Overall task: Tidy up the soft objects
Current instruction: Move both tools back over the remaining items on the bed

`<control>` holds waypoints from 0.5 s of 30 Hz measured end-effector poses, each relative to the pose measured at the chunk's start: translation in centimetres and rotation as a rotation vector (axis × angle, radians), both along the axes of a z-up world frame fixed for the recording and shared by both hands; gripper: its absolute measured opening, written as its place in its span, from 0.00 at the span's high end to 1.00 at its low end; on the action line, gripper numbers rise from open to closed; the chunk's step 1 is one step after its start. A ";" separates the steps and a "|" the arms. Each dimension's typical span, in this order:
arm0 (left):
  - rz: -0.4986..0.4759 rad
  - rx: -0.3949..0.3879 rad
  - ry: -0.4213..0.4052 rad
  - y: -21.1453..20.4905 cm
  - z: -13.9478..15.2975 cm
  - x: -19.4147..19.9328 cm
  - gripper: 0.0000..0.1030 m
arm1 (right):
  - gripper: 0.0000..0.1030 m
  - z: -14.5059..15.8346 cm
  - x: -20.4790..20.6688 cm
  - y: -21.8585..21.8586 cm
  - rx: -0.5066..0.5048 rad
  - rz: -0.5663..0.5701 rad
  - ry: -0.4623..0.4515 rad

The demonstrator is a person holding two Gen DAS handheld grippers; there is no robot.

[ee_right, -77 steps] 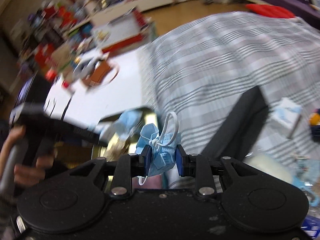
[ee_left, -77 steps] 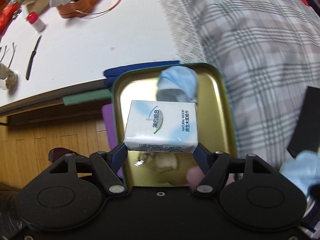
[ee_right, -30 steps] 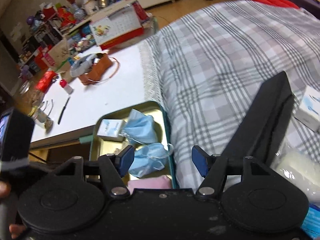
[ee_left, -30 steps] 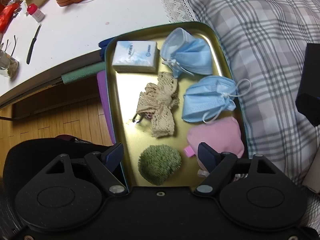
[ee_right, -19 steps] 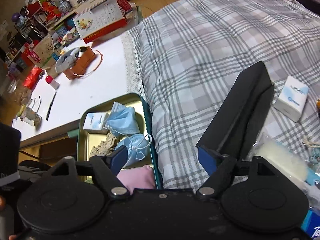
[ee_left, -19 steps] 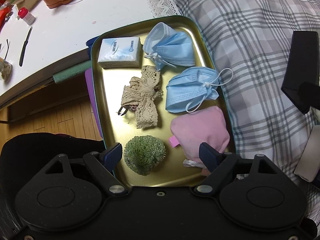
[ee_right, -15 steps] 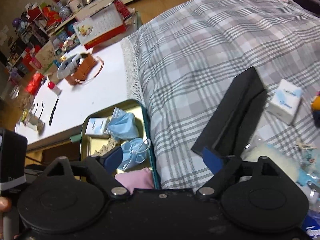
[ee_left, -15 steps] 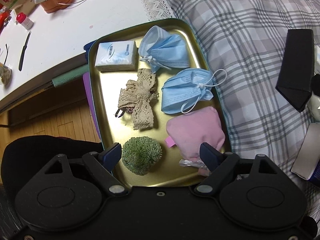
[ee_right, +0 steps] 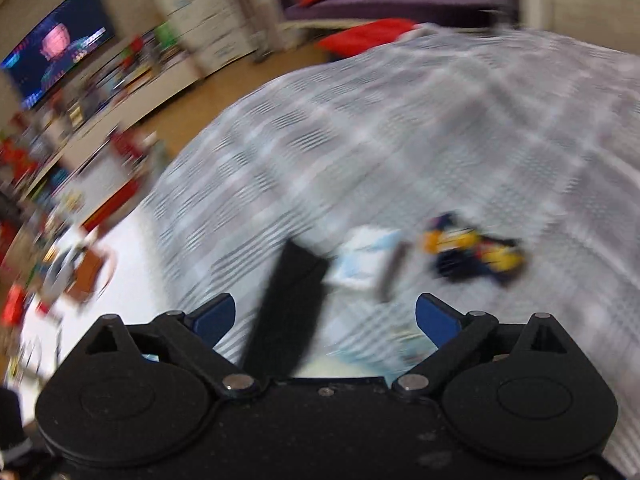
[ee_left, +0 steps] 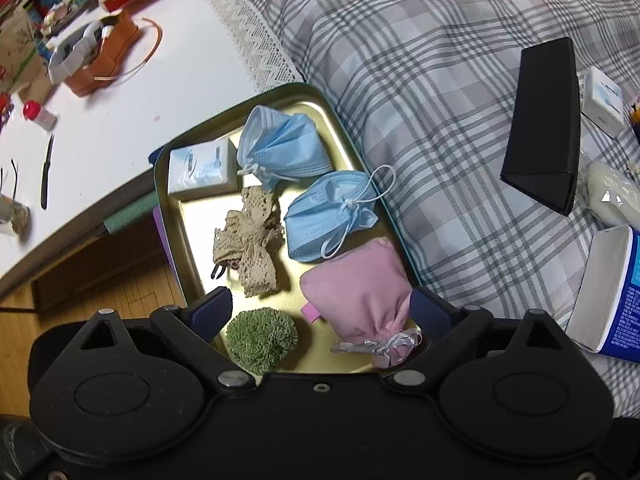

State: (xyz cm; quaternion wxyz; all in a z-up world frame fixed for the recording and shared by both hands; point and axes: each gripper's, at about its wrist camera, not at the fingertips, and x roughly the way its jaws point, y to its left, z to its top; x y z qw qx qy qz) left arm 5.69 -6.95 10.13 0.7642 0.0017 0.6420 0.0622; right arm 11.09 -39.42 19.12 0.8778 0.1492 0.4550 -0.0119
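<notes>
Masks, tissue pack, pouch fill the tin; both grippers opening, empty.

Knife and red-capped bottle on white table

The left gripper points steeply downward, its blue-padded jaws spread wide and opening, with nothing pressed between the pads. The right gripper tilts forward at a shallower slant, its jaws also wide and opening, empty between the fingertips. Its view is smeared with motion blur.
</notes>
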 end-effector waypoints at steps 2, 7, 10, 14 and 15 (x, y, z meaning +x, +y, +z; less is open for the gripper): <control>-0.019 0.015 -0.007 -0.6 0.2 0.2 0.10 | 0.04 -0.4 -0.2 -3.3 0.010 -0.094 0.010; -0.063 0.047 -0.036 -2.1 0.6 0.6 0.10 | 0.04 -2.3 -1.0 -10.3 -0.055 -0.364 0.080; -0.089 0.057 -0.050 -2.9 0.8 0.7 0.09 | 0.04 -3.0 -1.7 -12.8 -0.144 -0.478 0.120; -0.114 0.057 -0.054 -4.0 0.8 0.8 0.09 | 0.00 -3.4 -2.0 -13.9 -0.232 -0.532 0.129; -0.120 0.058 -0.056 -4.1 0.8 0.9 0.09 | 0.00 -3.5 -1.9 -13.8 -0.268 -0.540 0.137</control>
